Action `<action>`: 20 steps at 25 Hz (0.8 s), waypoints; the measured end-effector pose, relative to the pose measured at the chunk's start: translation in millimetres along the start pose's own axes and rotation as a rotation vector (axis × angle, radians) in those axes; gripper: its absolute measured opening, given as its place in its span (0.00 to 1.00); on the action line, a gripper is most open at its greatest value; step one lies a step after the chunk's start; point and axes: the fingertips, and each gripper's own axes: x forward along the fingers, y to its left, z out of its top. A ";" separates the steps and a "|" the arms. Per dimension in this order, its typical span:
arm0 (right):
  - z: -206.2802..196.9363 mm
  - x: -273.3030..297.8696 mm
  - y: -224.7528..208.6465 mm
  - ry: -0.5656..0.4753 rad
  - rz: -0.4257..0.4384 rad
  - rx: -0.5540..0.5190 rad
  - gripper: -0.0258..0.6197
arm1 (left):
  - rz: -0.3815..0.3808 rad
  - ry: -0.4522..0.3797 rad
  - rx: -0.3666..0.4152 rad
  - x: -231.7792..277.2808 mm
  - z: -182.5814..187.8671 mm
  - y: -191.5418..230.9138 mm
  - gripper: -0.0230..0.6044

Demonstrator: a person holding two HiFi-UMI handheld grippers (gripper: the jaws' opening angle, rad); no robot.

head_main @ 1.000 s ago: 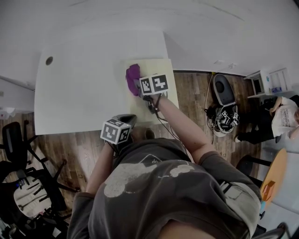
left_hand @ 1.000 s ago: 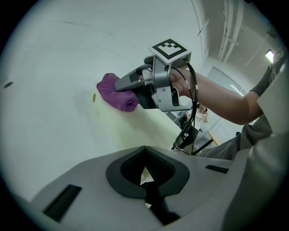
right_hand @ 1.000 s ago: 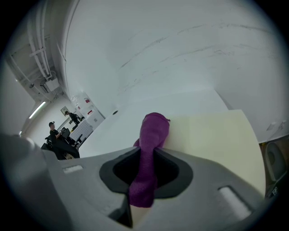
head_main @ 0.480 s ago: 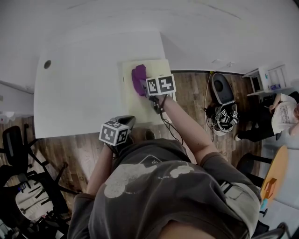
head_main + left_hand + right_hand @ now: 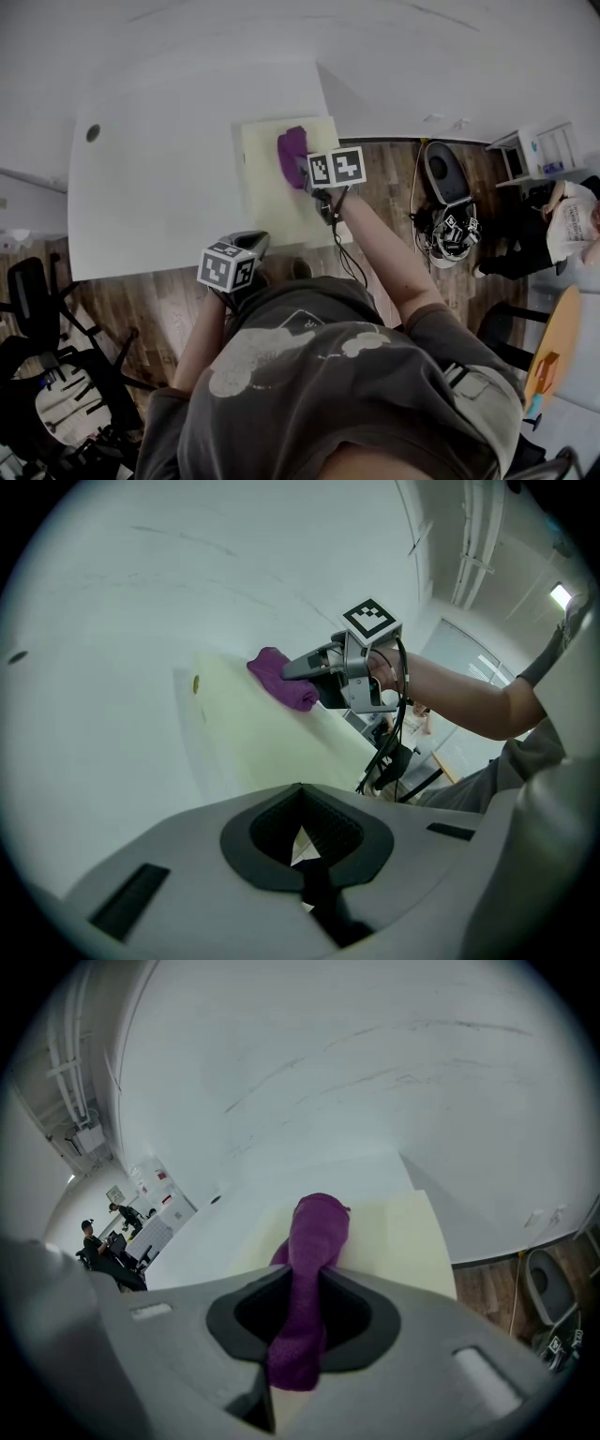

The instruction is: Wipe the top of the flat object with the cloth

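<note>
A pale yellow flat board [image 5: 272,192] lies at the right end of the white table [image 5: 159,178]. On its far part rests a purple cloth [image 5: 292,146], and my right gripper [image 5: 303,170] is shut on it. The right gripper view has the cloth [image 5: 311,1241] clamped between the jaws, its free end pressed on the board [image 5: 394,1232]. My left gripper [image 5: 249,243] hovers by the table's near edge, shut and holding nothing. From the left gripper view [image 5: 302,841] I see the cloth [image 5: 279,675] and the right gripper [image 5: 309,667] over the board [image 5: 272,738].
A small dark hole [image 5: 93,133] marks the table's far left. Office chairs [image 5: 42,319] stand on the wood floor at the left. To the right are a dark bag [image 5: 446,180], cables, and a seated person [image 5: 567,230].
My right gripper has slid the purple cloth to the right across the far part of the board. The left gripper has stayed near the table's front edge.
</note>
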 end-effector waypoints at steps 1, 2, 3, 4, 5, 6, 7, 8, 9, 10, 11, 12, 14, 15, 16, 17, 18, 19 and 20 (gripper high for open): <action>-0.3 -1.3 -2.2 0.000 -0.004 0.001 0.16 | 0.000 0.001 -0.001 -0.2 -0.2 0.2 0.04; -0.8 -2.7 -4.4 -0.002 -0.007 0.004 0.16 | 0.001 0.001 -0.002 -0.6 -0.6 0.3 0.04; -1.2 -4.3 -6.7 -0.004 -0.011 0.007 0.16 | 0.001 0.001 -0.002 -0.9 -1.0 0.3 0.04; -1.5 -5.9 -9.4 -0.007 -0.014 0.011 0.16 | 0.002 0.000 -0.004 -1.1 -1.2 0.3 0.04; -1.7 -7.7 -12.7 -0.010 -0.018 0.015 0.16 | 0.003 -0.001 -0.006 -0.8 -1.0 0.1 0.04; -1.7 -9.6 -16.7 -0.014 -0.021 0.020 0.16 | 0.004 -0.002 -0.009 -0.1 -0.5 -0.3 0.04; -1.7 -11.6 -20.9 -0.017 -0.023 0.025 0.16 | 0.005 -0.002 -0.011 0.9 0.3 -0.9 0.04; -1.9 -13.4 -24.7 -0.020 -0.026 0.030 0.16 | 0.005 -0.003 -0.013 1.6 0.8 -1.2 0.04; -2.3 -14.8 -27.7 -0.021 -0.030 0.034 0.16 | 0.006 -0.003 -0.014 1.7 0.8 -1.1 0.04; -2.7 -15.9 -30.0 -0.022 -0.033 0.037 0.16 | 0.007 -0.004 -0.015 1.2 0.5 -0.5 0.04; -3.1 -17.0 -32.2 -0.023 -0.037 0.041 0.16 | 0.007 -0.005 -0.016 0.6 0.2 0.1 0.04; -3.4 -18.3 -34.6 -0.024 -0.041 0.045 0.16 | 0.008 -0.005 -0.017 0.2 0.0 0.4 0.04; -3.8 -21.6 -40.9 -0.028 -0.051 0.054 0.16 | 0.012 -0.005 -0.018 0.3 -0.2 0.1 0.04; -3.9 -23.4 -44.2 -0.031 -0.055 0.058 0.16 | 0.013 -0.004 -0.018 0.4 -0.3 -0.1 0.04; -4.1 -25.1 -47.4 -0.035 -0.059 0.062 0.16 | 0.015 -0.004 -0.018 0.5 -0.4 -0.3 0.04; -4.2 -26.7 -50.3 -0.038 -0.063 0.065 0.16 | 0.016 -0.003 -0.018 0.7 -0.4 -0.3 0.04; -4.4 -28.0 -53.1 -0.039 -0.066 0.068 0.16 | 0.017 -0.003 -0.017 0.7 -0.5 -0.1 0.04; -4.7 -29.2 -55.4 -0.040 -0.069 0.071 0.16 | 0.018 -0.003 -0.017 0.6 -0.5 0.4 0.04; -5.0 -30.2 -57.3 -0.040 -0.072 0.075 0.16 | 0.019 -0.003 -0.017 0.2 -0.4 0.8 0.04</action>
